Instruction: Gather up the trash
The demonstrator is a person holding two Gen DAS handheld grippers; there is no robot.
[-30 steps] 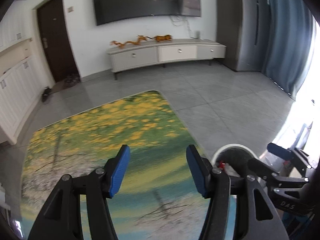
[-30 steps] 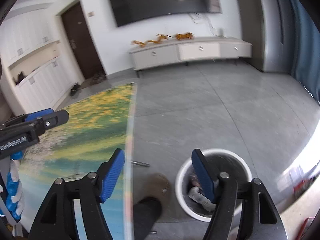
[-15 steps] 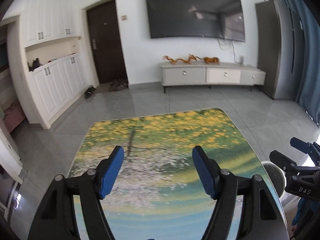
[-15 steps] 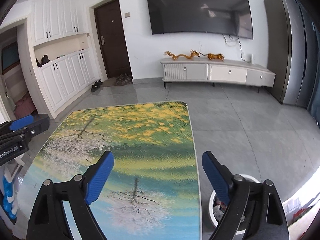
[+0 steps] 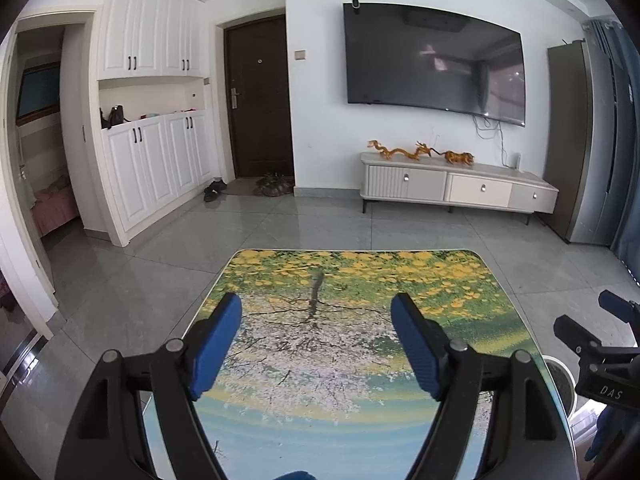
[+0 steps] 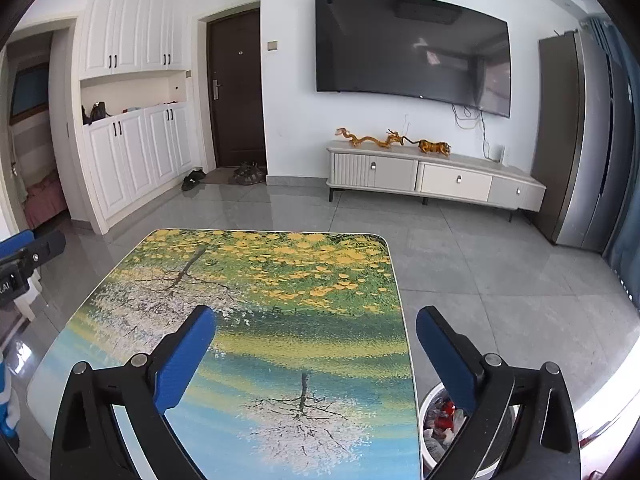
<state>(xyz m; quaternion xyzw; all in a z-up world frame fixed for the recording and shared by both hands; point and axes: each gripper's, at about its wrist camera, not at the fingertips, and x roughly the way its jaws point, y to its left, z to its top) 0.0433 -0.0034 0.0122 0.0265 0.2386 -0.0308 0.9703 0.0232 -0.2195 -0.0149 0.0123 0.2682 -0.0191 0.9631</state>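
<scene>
A white trash bin (image 6: 423, 410) stands on the floor by the table's right edge, holding red and pale scraps. In the left wrist view only its rim (image 5: 560, 378) shows. My left gripper (image 5: 316, 308) hovers over the tree-painted tabletop (image 5: 360, 280), its jaws opening with nothing between them. My right gripper (image 6: 316, 316) hangs above the table's right side (image 6: 280, 272), its jaws also opening and empty, its right finger over the bin. No loose trash shows on the tabletop.
Grey tiled floor surrounds the table. A low TV console (image 6: 436, 178) with orange figurines stands under a wall TV at the far wall. White cabinets (image 6: 132, 152), a dark door and shoes (image 6: 194, 178) are at the left. A blue-white object (image 6: 8, 400) sits at the left edge.
Both views swung left from the bin and floor to face across the table and rose a little. Both pairs of jaws spread wider. The bin slid to the lower right.
</scene>
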